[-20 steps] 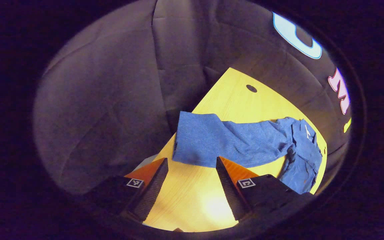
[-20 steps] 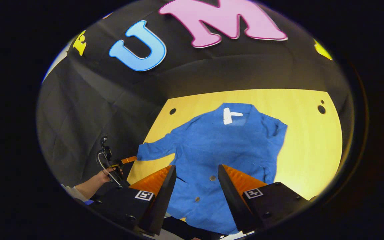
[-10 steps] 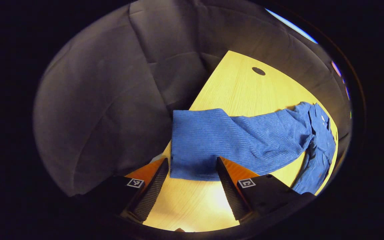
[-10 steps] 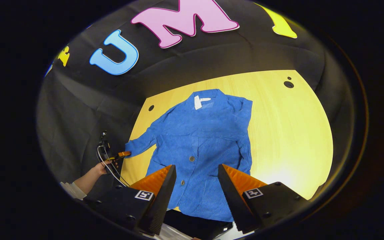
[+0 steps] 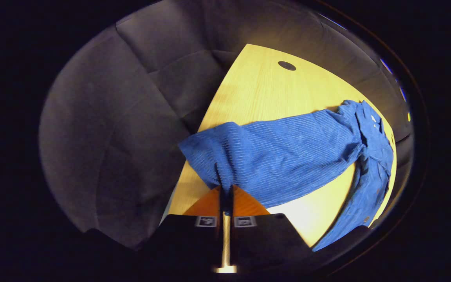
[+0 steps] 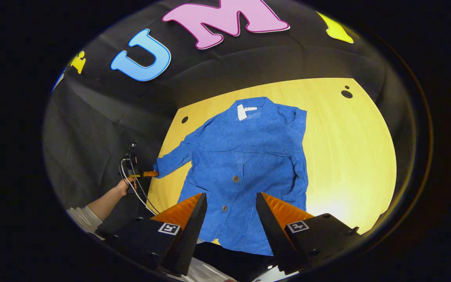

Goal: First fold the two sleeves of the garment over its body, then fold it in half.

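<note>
A blue corduroy jacket (image 6: 249, 164) lies front up on the yellow wooden table (image 6: 350, 149), collar at the far side. Its right sleeve lies folded across the chest (image 6: 264, 137). Its other sleeve (image 5: 284, 156) stretches out toward the table's left edge. My left gripper (image 5: 225, 192) is shut on that sleeve's cuff, which bunches between the fingers and lifts a little; the same gripper (image 6: 147, 173) shows in the right gripper view, held by a hand (image 6: 121, 188). My right gripper (image 6: 229, 203) stands open above the jacket's lower hem, holding nothing.
Black cloth walls surround the table on the far and left sides. Round holes (image 6: 346, 94) sit near the table's far corners. Bare tabletop lies to the right of the jacket. The table's left edge (image 5: 194, 133) runs just past the cuff.
My left gripper moved onto the sleeve cuff and shut on it, bunching the fabric. The right gripper stayed open, drifting slightly over the hem.
</note>
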A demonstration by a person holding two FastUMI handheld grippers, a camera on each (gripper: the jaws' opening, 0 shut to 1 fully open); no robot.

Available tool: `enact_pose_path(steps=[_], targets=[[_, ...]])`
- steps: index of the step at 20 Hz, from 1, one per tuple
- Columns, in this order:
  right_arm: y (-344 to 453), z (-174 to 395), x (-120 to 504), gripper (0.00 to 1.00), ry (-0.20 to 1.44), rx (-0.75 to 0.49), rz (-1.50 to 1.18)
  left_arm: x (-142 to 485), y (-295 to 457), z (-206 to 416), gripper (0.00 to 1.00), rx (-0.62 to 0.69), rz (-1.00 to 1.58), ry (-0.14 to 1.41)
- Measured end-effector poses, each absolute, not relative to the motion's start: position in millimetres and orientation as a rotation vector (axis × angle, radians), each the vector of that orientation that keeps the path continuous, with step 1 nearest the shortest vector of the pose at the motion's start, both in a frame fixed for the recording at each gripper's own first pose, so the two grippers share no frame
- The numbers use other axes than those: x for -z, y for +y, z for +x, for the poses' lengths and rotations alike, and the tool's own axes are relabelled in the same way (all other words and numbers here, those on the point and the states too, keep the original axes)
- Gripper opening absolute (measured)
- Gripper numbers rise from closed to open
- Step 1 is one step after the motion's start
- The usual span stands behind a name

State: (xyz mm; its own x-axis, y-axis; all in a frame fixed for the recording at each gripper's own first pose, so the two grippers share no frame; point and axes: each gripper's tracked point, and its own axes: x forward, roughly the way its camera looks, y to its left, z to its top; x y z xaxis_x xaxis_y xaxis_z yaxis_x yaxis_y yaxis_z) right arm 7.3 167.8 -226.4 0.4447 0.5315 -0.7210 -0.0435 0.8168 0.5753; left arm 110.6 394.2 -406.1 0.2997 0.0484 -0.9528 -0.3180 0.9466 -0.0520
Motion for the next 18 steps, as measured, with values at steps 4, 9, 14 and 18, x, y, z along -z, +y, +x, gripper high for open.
enact_pose_path(steps=[4, 9, 14, 18], targets=[[152.1, 5.3, 230.3, 0.83, 1.056, -0.353, 0.543, 397.9, 392.0, 113.9, 0.00, -0.271, -0.341, 1.198], [135.0, 6.1, 239.0, 0.83, 1.051, -0.353, 0.523, 336.3, 378.6, 126.9, 0.00, -0.216, -0.249, 1.086], [123.7, 11.4, 238.6, 0.83, 1.044, -0.391, 0.553, 246.5, 311.8, 166.8, 0.00, -0.111, -0.208, 0.938], [93.9, 9.7, 240.4, 0.83, 1.033, -0.382, 0.560, 193.7, 228.6, 209.3, 0.00, -0.015, -0.105, 0.835]])
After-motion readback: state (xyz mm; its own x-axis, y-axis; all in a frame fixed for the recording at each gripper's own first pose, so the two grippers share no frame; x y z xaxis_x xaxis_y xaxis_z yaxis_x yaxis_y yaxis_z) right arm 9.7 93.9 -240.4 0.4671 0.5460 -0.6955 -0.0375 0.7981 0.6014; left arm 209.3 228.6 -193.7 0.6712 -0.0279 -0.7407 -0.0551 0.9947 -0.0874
